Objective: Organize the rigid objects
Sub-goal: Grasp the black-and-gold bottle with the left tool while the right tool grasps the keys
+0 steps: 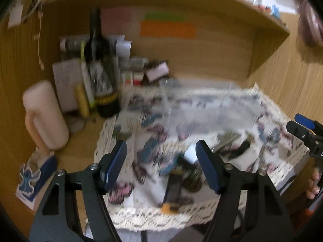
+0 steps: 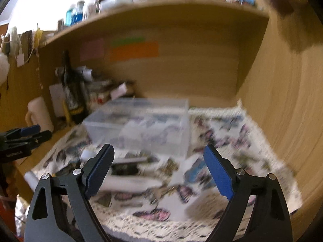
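Note:
A butterfly-print cloth [image 1: 153,129] covers the desk, all blurred. On it lie small items: a dark flat bar with an orange end [image 1: 171,189], a dark round piece [image 1: 192,179] and a black stick [image 1: 240,150]. Behind them stands a clear plastic compartment box [image 2: 145,125]. My left gripper [image 1: 161,161] hovers open above the dark bar, with nothing between its pads. My right gripper [image 2: 159,165] hangs open over a white tube [image 2: 129,181] and a metallic pen [image 2: 131,159], touching neither. Each gripper shows at the edge of the other's view, the right gripper [image 1: 302,129] and the left gripper [image 2: 26,135].
A dark wine bottle [image 1: 103,74], a cream mug [image 1: 44,117] and stacked papers and boxes crowd the back left corner. A blue and white box [image 1: 36,177] lies at the front left. Wooden walls enclose the nook, with a cluttered shelf [image 2: 141,2] overhead.

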